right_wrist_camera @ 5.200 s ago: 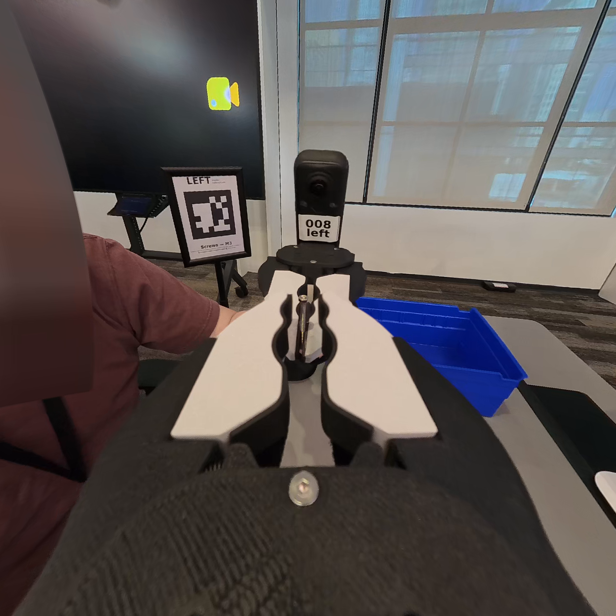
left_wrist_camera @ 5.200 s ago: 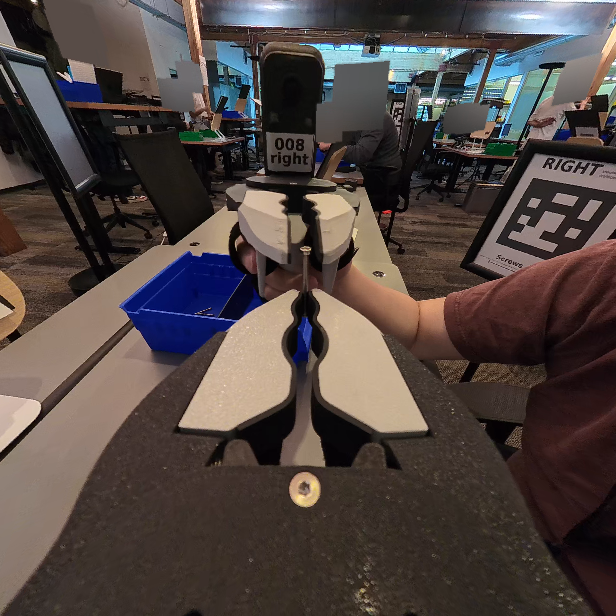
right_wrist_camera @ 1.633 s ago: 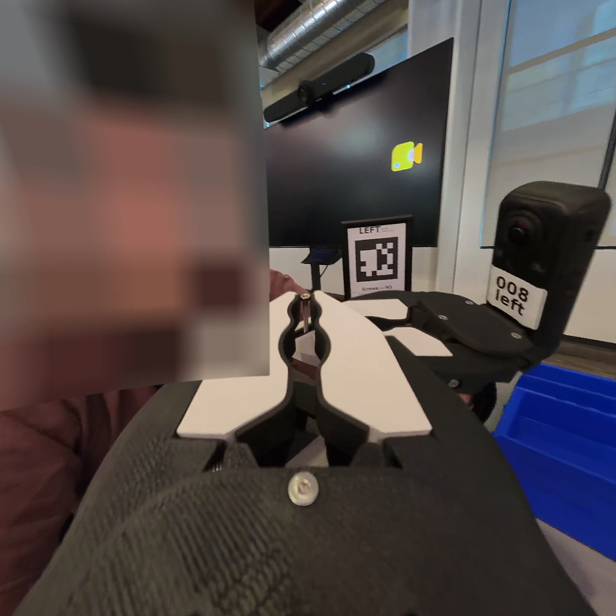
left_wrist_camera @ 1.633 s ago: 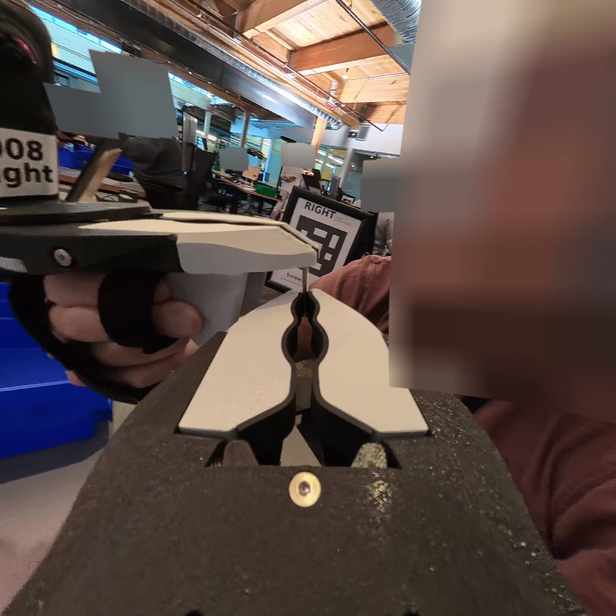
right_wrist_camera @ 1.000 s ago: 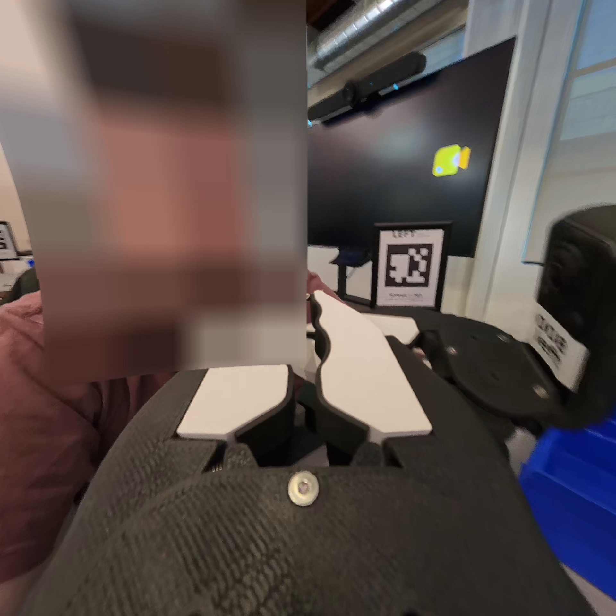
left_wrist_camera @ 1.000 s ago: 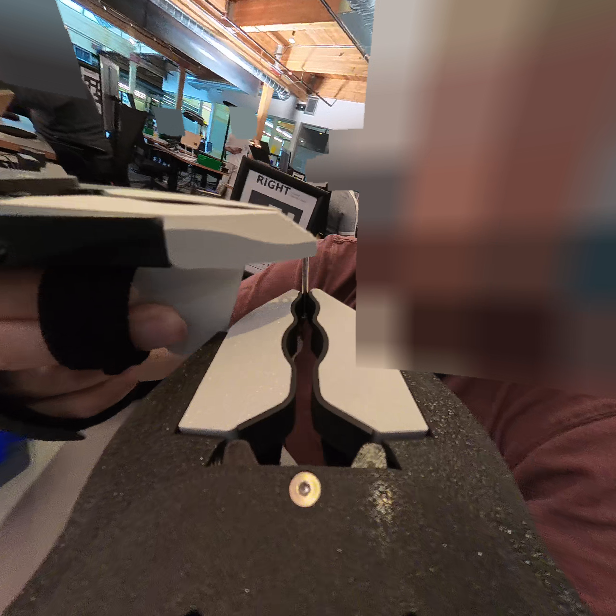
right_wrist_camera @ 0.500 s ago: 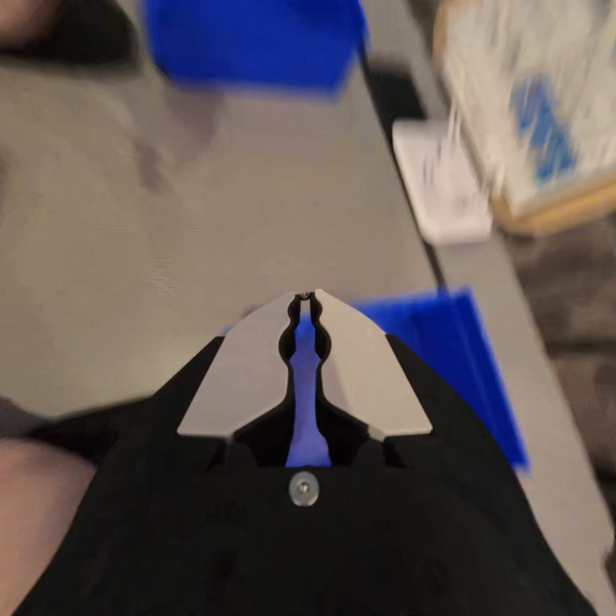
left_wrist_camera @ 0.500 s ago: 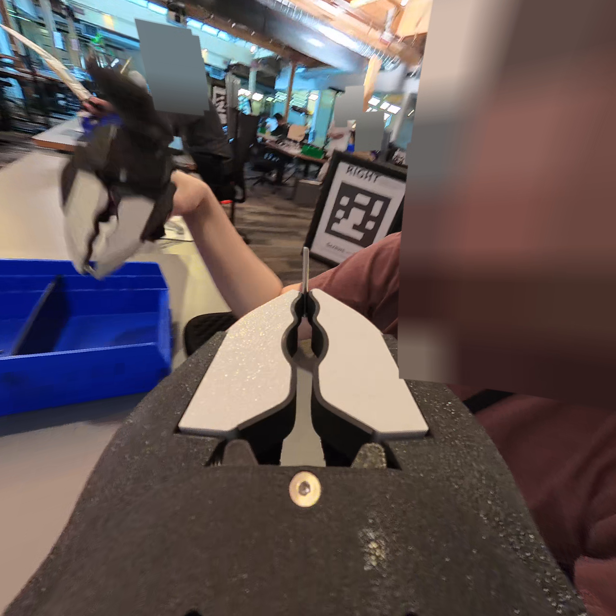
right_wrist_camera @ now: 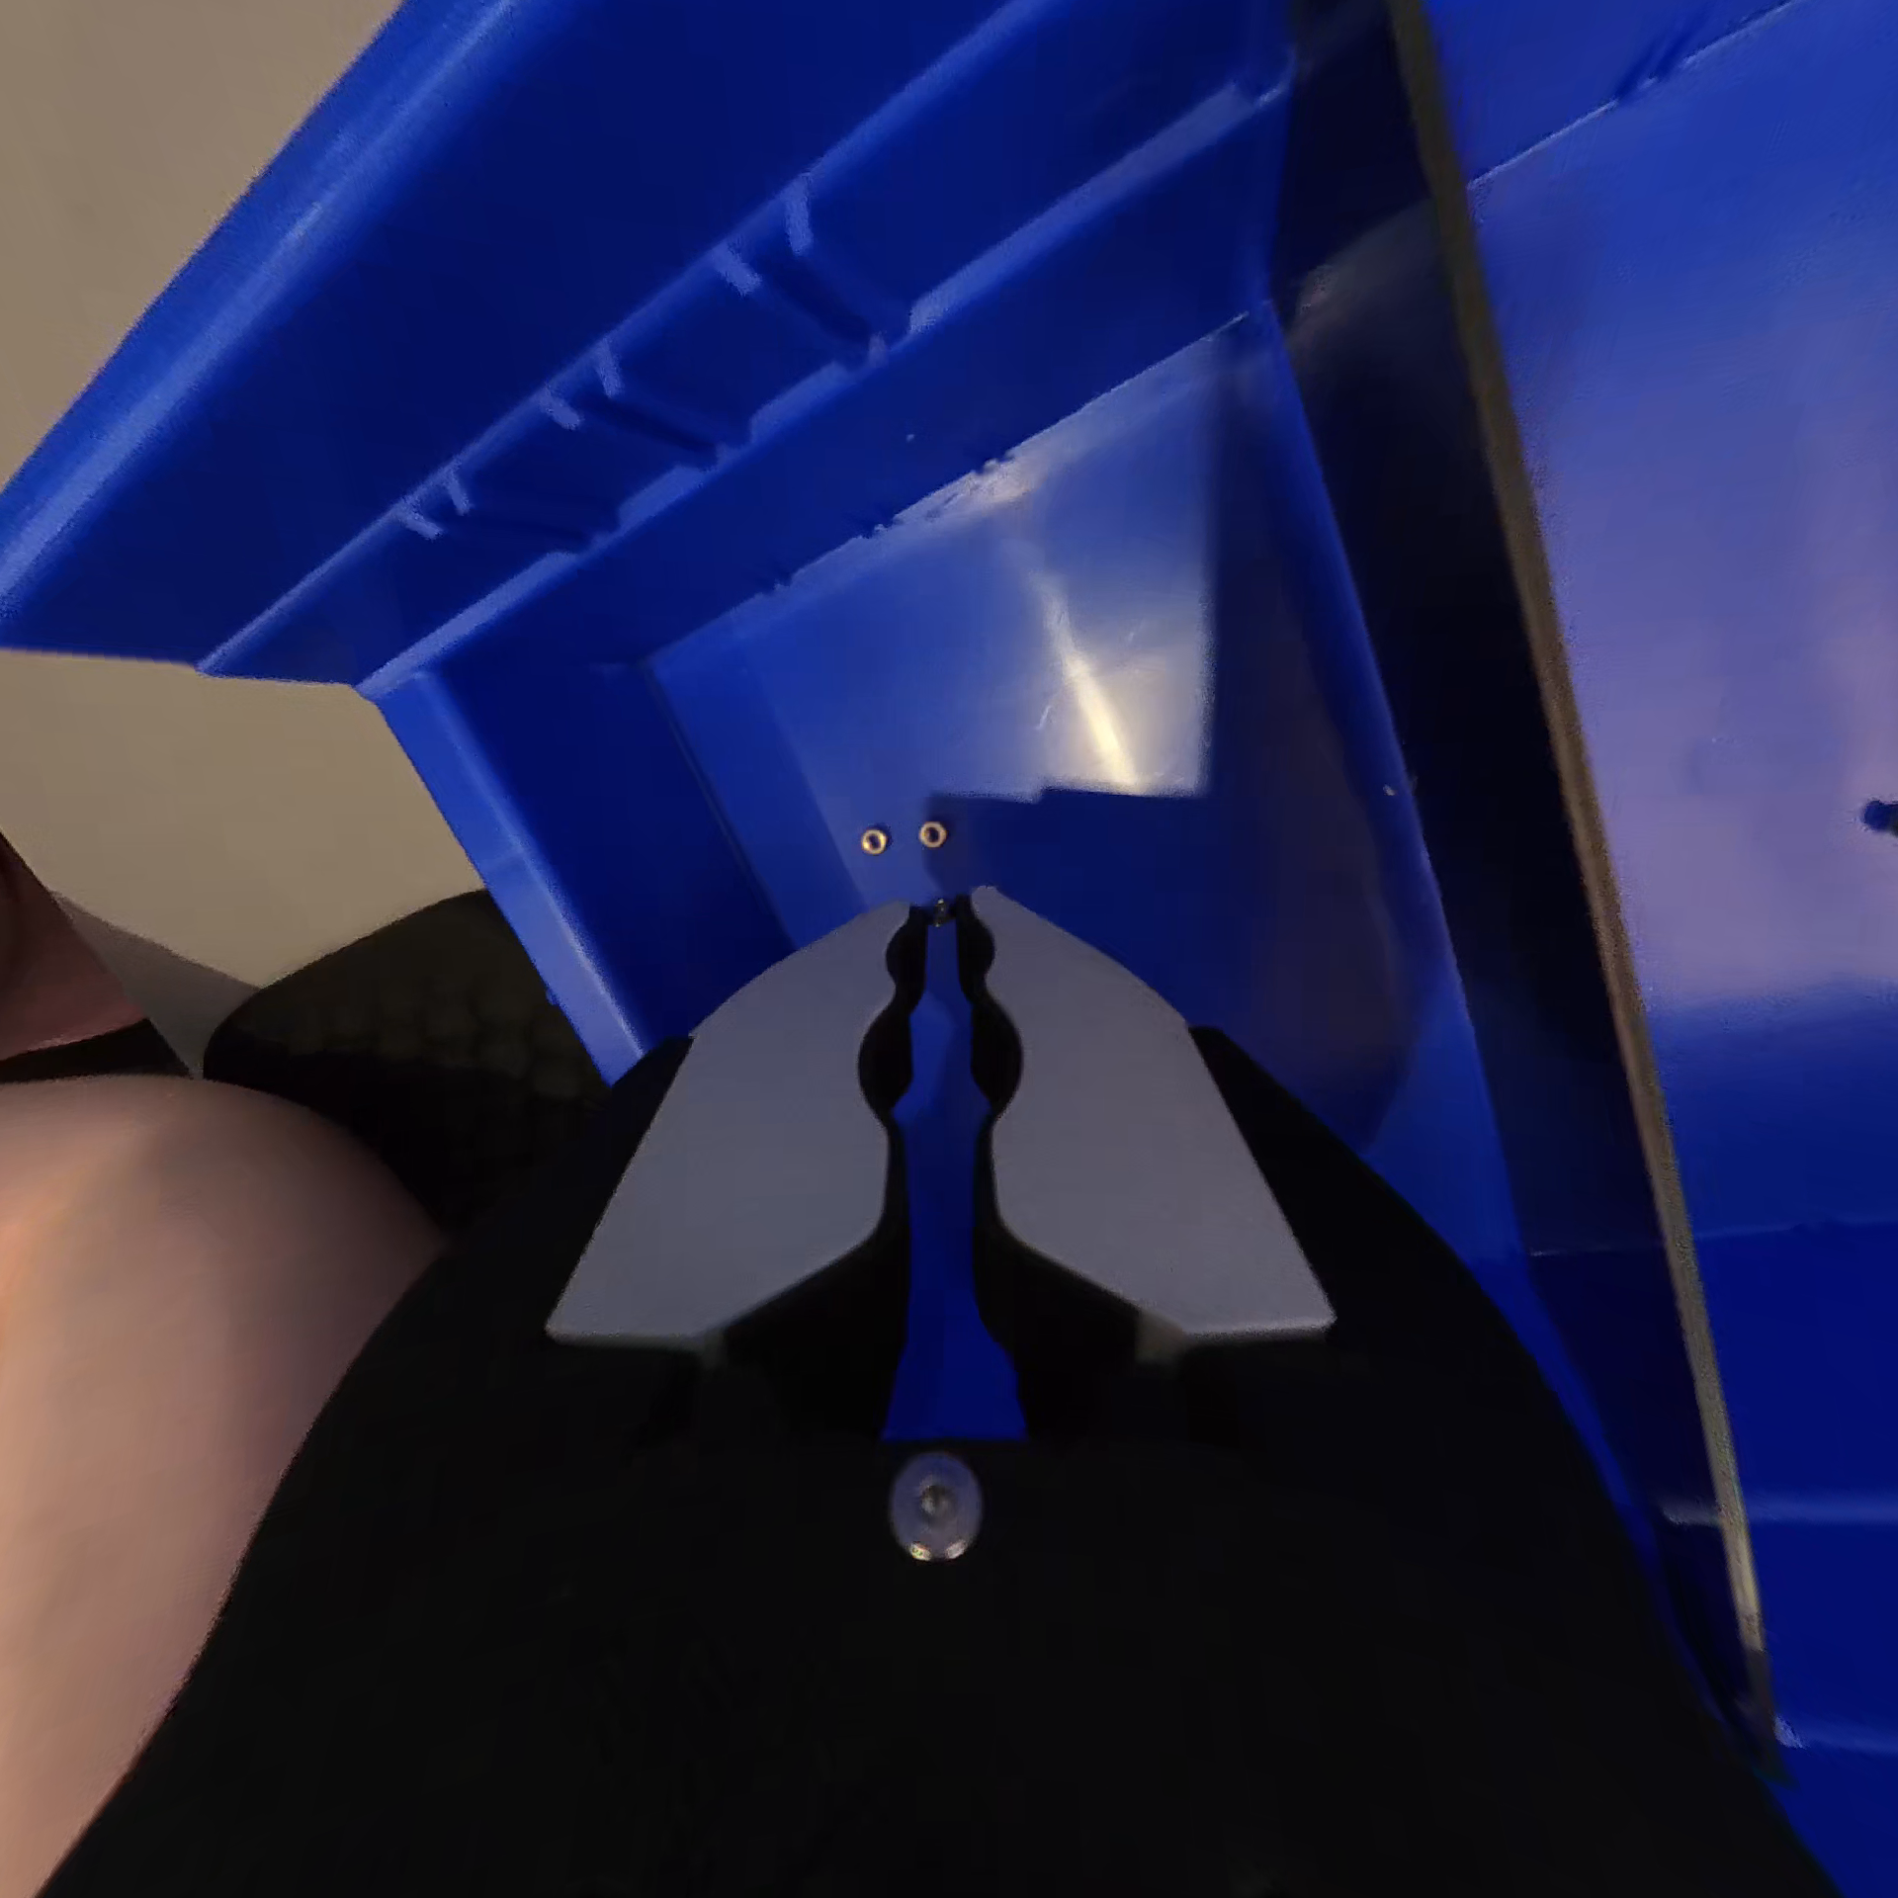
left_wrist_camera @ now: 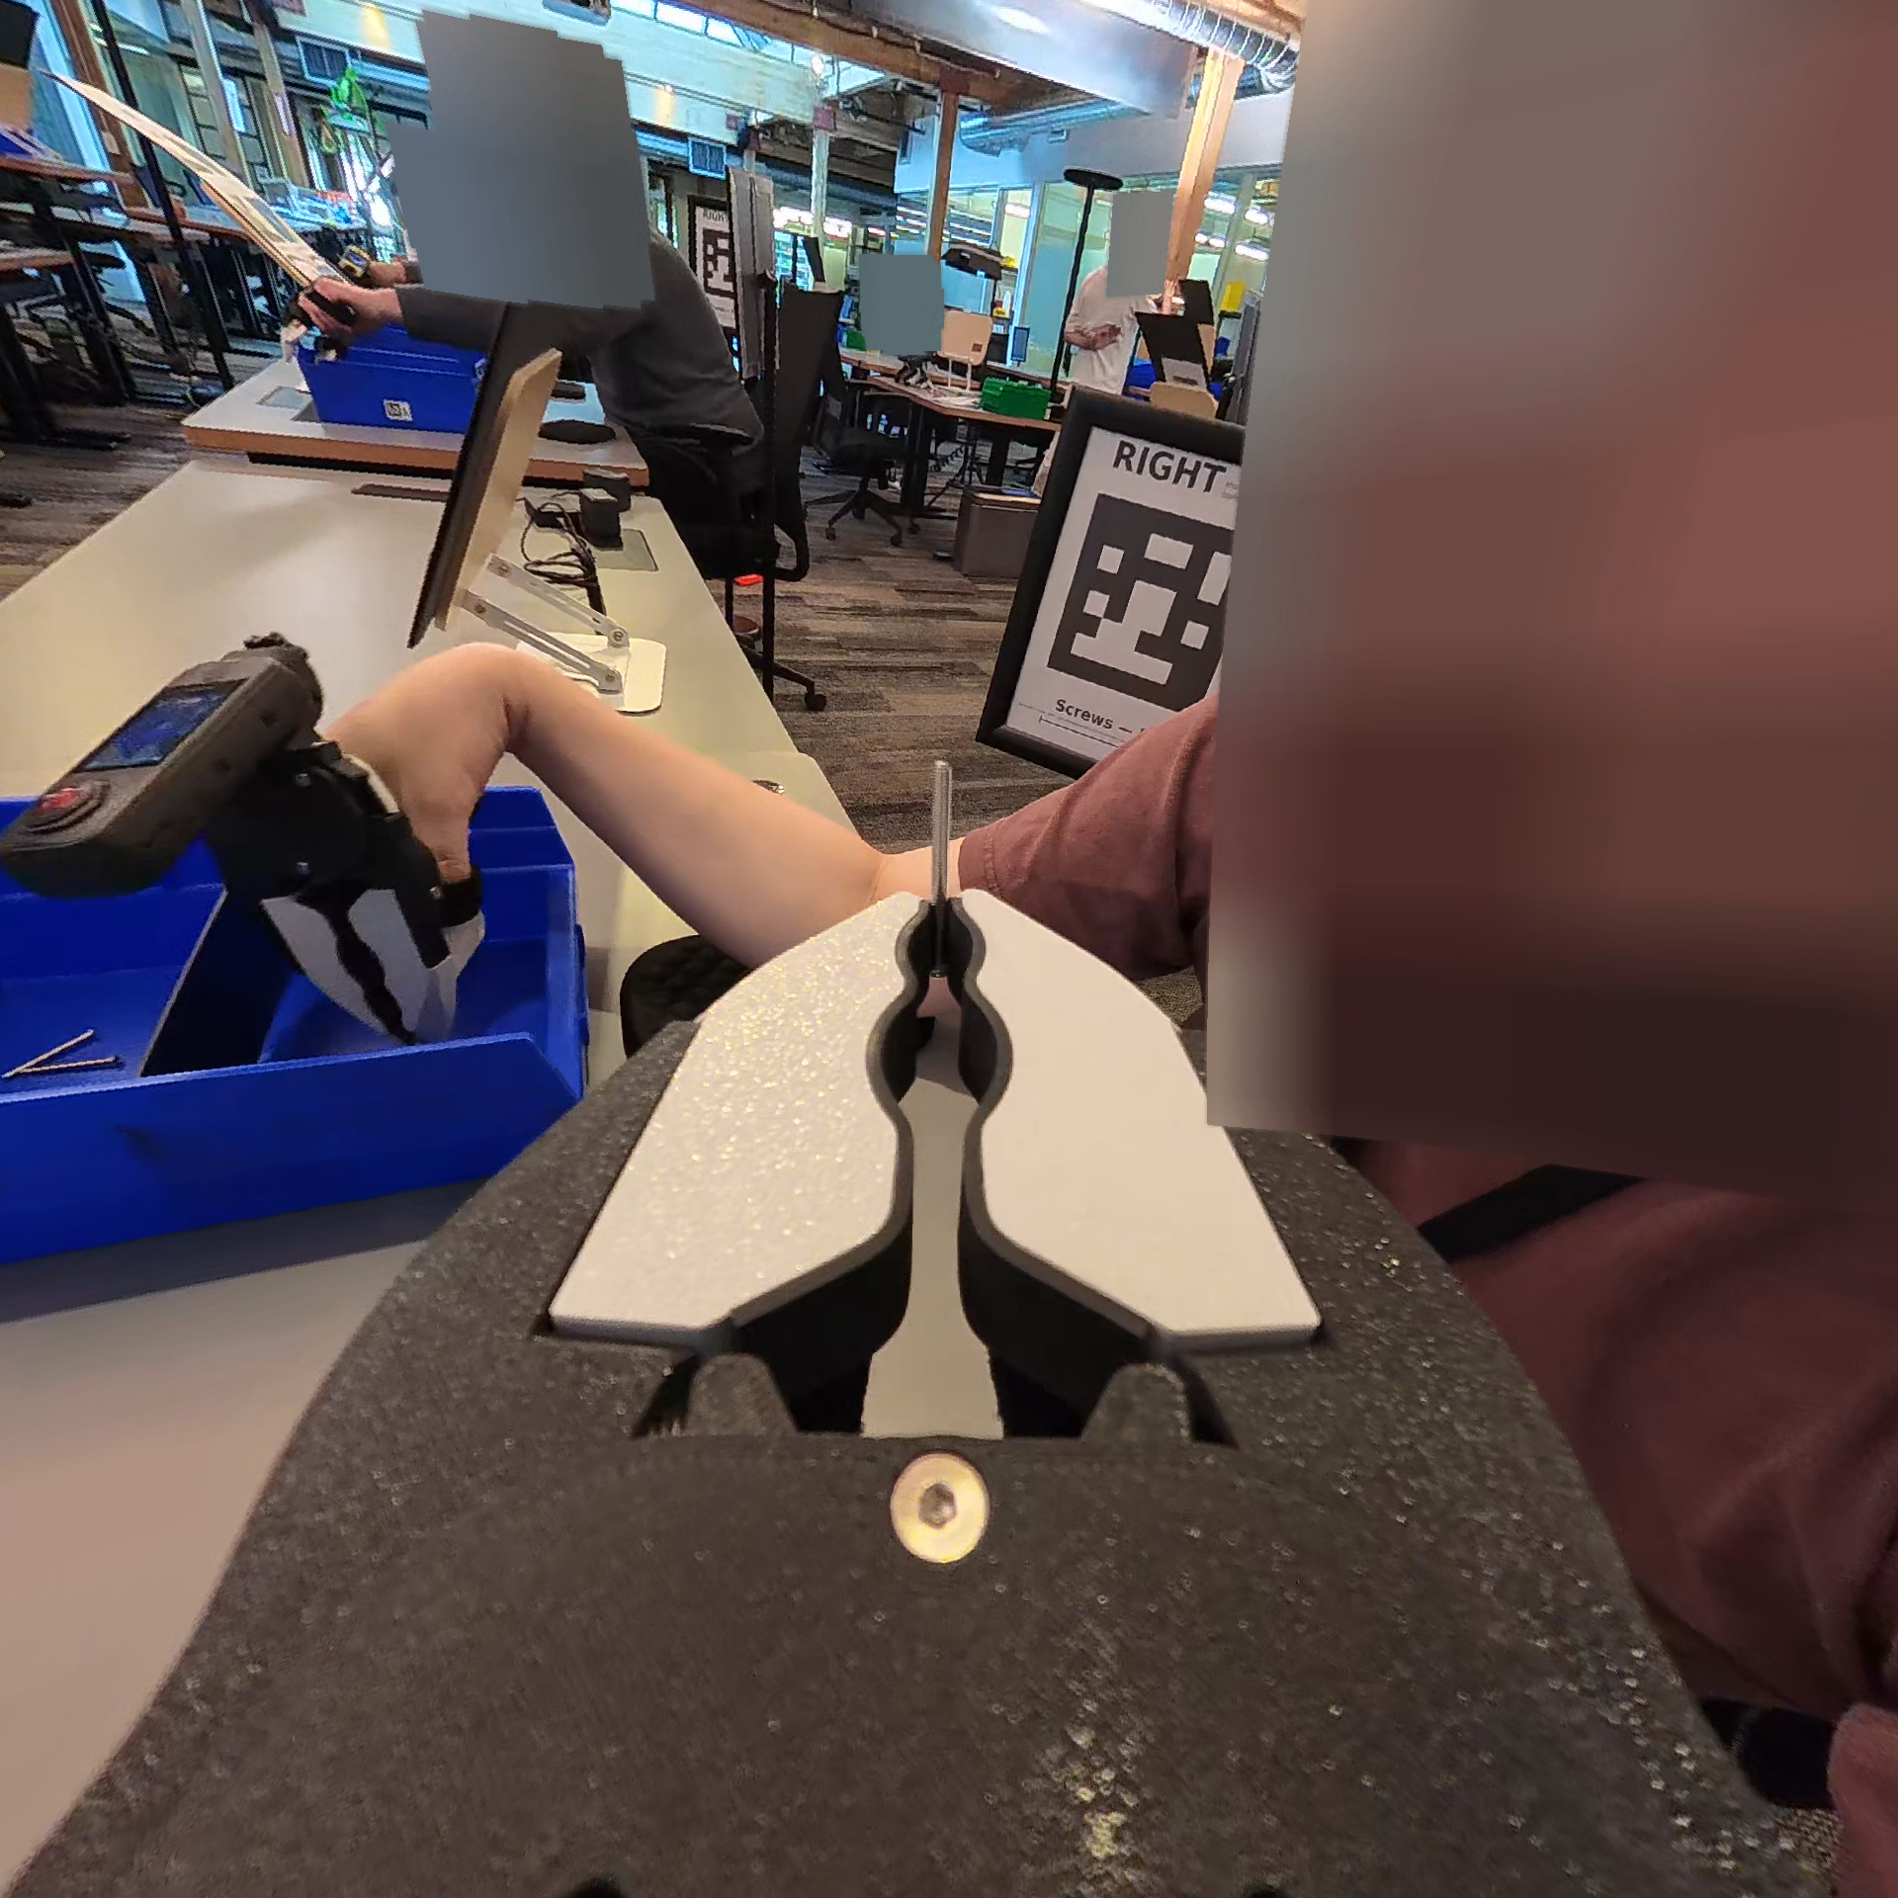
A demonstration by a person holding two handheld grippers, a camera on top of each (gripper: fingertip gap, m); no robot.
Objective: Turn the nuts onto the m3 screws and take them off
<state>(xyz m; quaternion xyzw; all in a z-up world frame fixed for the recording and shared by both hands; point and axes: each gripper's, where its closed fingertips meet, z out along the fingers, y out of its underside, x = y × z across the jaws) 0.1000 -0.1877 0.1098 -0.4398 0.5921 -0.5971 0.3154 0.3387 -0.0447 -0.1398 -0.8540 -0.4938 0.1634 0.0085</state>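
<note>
Left wrist view: the left gripper (left_wrist_camera: pixel 937 909) has its jaws drawn tight on an m3 screw (left_wrist_camera: pixel 940 837), pinched low on the shank at the very tips, with the threaded length standing upright above them.
Screw head: hidden in the notch between the jaws; whether it rests on anything there cannot be told.
Right gripper, seen from the left: the right gripper (left_wrist_camera: pixel 406 1012) is tilted nose-down into the blue bin (left_wrist_camera: pixel 308 1120), in the compartment on the near side of the dark divider (left_wrist_camera: pixel 180 976).
Spare screws: two thin screws (left_wrist_camera: pixel 57 1056) lie crossed on the floor of the bin's other compartment, well apart from either gripper.
Right wrist view: the right gripper (right_wrist_camera: pixel 940 904) points at the bin floor, jaws nearly together and nipping a small dark nut (right_wrist_camera: pixel 940 906) right at the tips.
Loose nuts: two brass-coloured nuts (right_wrist_camera: pixel 904 837) lie side by side on the floor of the blue bin (right_wrist_camera: pixel 575 339), just beyond the tips and slightly to their left, apart from the jaws.
Bin and desk: the bin stands on the grey desk (left_wrist_camera: pixel 134 1541), near the left gripper's side.
Holder: a bare forearm (left_wrist_camera: pixel 657 822) in a maroon sleeve reaches across to the bin.
Backdrop: a framed marker sign (left_wrist_camera: pixel 1130 585) stands behind the screw.
</note>
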